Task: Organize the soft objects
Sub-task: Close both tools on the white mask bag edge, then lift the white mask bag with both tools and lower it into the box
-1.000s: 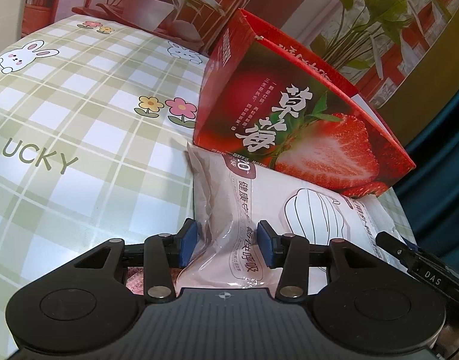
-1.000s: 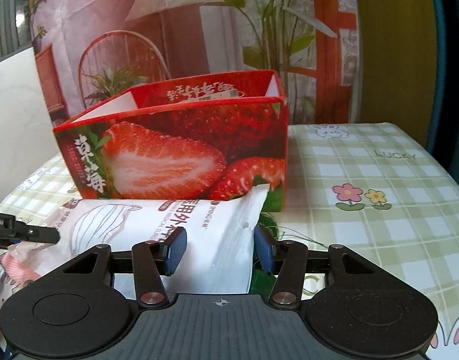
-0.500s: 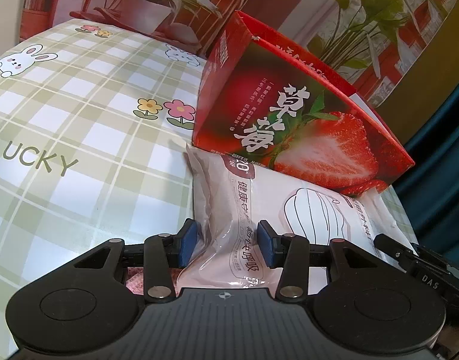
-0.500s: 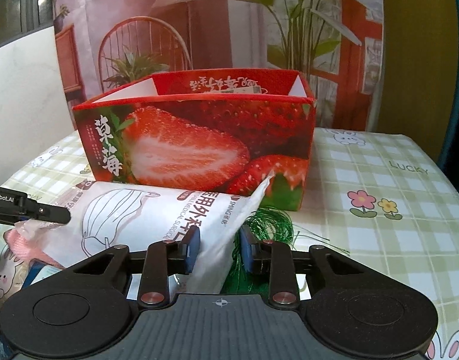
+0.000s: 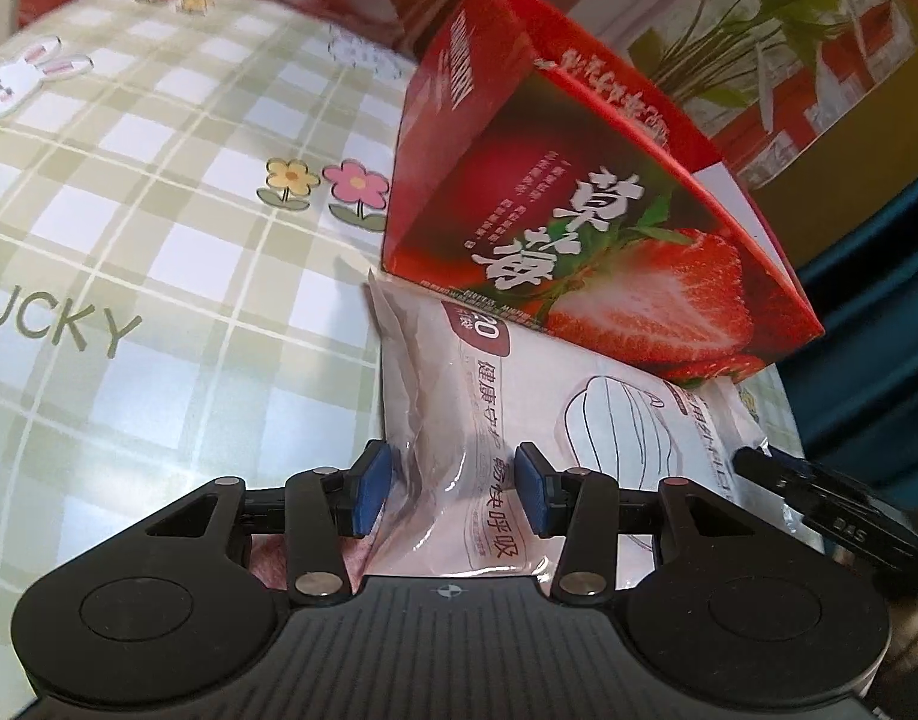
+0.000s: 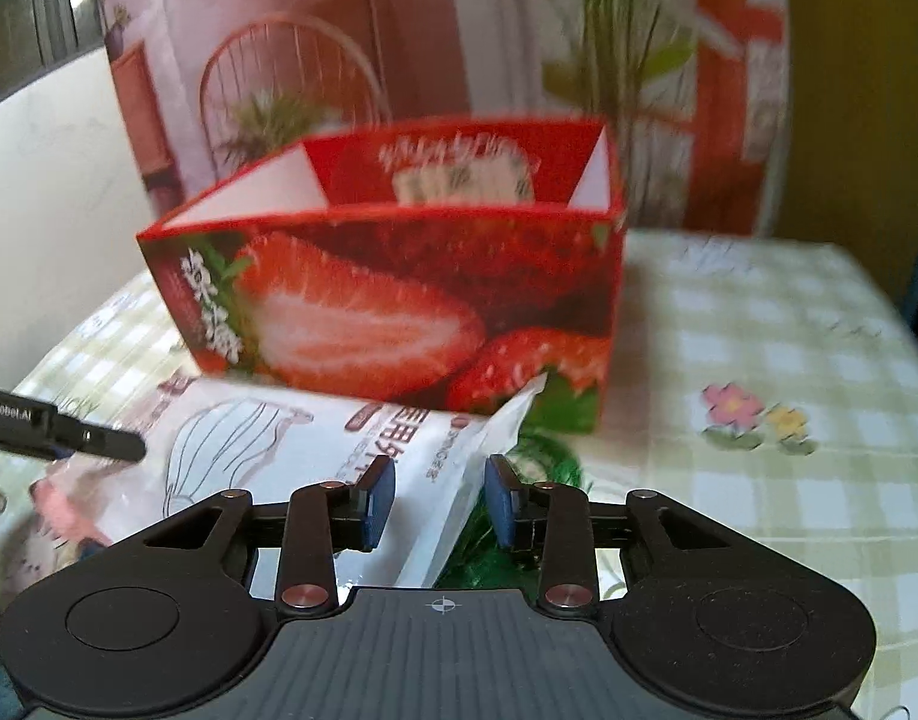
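Step in hand: both grippers hold one soft mask pack [image 5: 555, 414] by its two ends, and it looks to be at the start of a lift toward the strawberry box [image 5: 585, 222].

Left gripper [image 5: 453, 489]: its blue pads are closed on one gathered end of the pack, and the film bunches and creases between them.

Right gripper [image 6: 440, 495]: its jaws are opening slightly. The other end of the pack, a folded white corner, sits between the pads. The right pad seems just clear of the film, but blur makes this hard to judge.

Where the pack is: on the checked tablecloth [image 5: 159, 276], directly in front of the box, its far edge touching or tucked under the box's front wall. It spans from one gripper to the other.

How the pack looks: a flat, pillow-like pouch of glossy pale pink and white film, printed with a line drawing of a face mask and Chinese text. It sags and wrinkles where it is pinched.

The box: an open-topped red carton printed with a sliced strawberry. The right wrist view shows flat pale packets [image 6: 462, 180] already standing against its back wall.

Nearby: a tangle of green strands [image 6: 543, 468] lies under the pack's right corner.

Next move, as a judgement: the right grip needs to be firm first, then both ends should rise together above the box rim, travel forward and lower inside.
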Tool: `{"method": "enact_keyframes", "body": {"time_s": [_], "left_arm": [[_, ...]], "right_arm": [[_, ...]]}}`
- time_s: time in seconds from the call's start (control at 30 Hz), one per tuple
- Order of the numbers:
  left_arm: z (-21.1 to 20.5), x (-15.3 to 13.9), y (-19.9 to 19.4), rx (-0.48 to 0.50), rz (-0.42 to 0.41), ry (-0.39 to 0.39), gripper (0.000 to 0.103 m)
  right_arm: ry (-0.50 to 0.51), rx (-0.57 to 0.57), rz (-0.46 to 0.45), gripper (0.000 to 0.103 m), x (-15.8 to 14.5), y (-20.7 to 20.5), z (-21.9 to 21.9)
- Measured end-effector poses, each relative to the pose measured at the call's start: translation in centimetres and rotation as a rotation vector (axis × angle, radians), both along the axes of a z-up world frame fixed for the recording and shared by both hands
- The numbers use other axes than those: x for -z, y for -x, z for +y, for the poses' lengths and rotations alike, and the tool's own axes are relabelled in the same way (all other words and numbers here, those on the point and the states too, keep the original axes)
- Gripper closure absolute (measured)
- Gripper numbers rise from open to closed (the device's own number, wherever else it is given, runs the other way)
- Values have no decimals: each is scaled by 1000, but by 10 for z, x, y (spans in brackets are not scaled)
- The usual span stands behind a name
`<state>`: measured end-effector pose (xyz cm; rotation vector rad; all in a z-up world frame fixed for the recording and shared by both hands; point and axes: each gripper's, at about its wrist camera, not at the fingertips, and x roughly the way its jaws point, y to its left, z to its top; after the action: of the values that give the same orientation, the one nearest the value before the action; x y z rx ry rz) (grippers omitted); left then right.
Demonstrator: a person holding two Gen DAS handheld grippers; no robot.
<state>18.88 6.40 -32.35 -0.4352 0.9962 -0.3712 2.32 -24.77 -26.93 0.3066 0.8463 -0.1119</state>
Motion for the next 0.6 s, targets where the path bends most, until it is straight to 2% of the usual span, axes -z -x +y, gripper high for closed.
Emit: {"method": "enact_keyframes", "body": {"time_s": [0.1,0.4,0.43,0.53,0.6], "left_arm": [[4,-4,-15,15,18,-23,55],[-11,-4,-34,47,36,-61,49],[-11,-4,-33,47,31,-68,49],[-11,-9,-26,45,-7,-84,60],[-10,-12,-22,42,-27,-88,64]], "right_arm": [[-45,-16,80,70,4,-15,-16],[-94,-88,203,73,16,-50,-33],[-96,-85,208,76,18,-53,-33],[-55,-82,221,90,17,-58,-29],[-31,-98,210,91,13,-57,-27]]}}
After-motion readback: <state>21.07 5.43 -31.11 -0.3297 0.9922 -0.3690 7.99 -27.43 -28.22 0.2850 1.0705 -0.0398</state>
